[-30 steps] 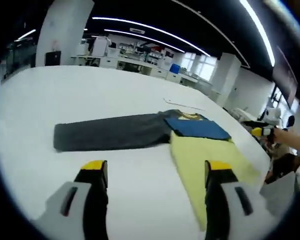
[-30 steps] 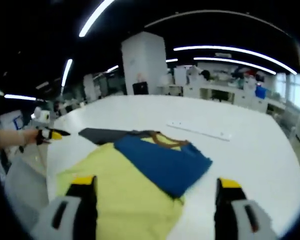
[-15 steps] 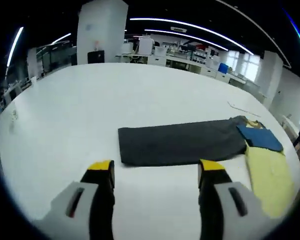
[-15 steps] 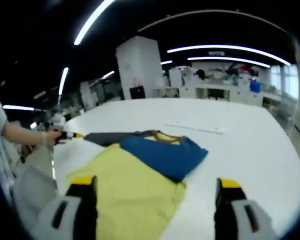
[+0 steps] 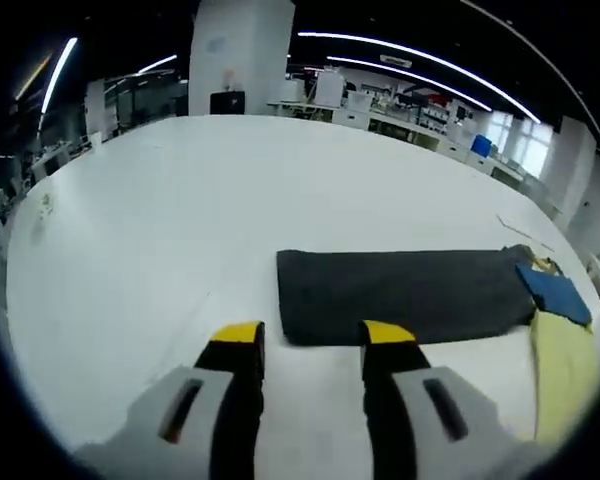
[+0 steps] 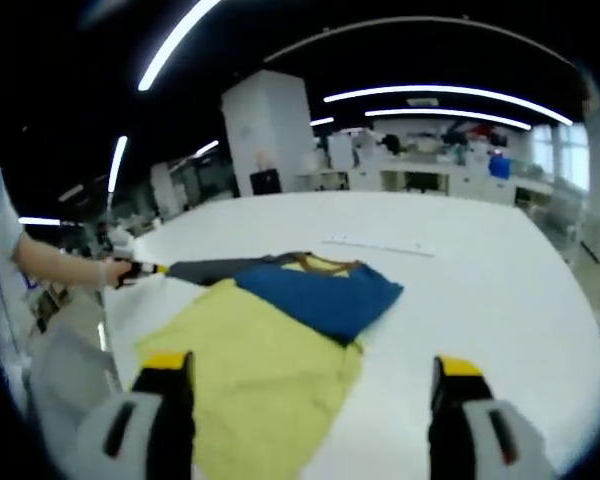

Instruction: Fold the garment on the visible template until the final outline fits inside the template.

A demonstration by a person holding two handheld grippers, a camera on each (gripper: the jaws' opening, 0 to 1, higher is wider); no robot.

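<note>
The garment lies flat on the white table (image 5: 160, 220). It has a long dark grey part (image 5: 400, 293), a blue part (image 5: 555, 290) and a yellow part (image 5: 560, 365). My left gripper (image 5: 313, 335) is open, its jaws fairly close together, and its yellow tips hover just before the grey part's near left corner. In the right gripper view the yellow part (image 6: 250, 360) lies nearest, the blue part (image 6: 315, 295) overlaps it, and the grey part (image 6: 205, 270) runs off to the left. My right gripper (image 6: 312, 365) is wide open above the yellow part. A hand holds the left gripper (image 6: 138, 268) at the grey end.
A thin white strip (image 6: 380, 246) lies on the table (image 6: 500, 300) beyond the garment. A brown collar edge (image 6: 325, 262) shows at the blue part's far side. Desks, a white pillar and shelves stand far behind. Bare table surrounds the garment.
The left view has swung toward the grey end and come closer to its corner, and the left jaws have narrowed. The right gripper has hardly moved and stays wide open.
</note>
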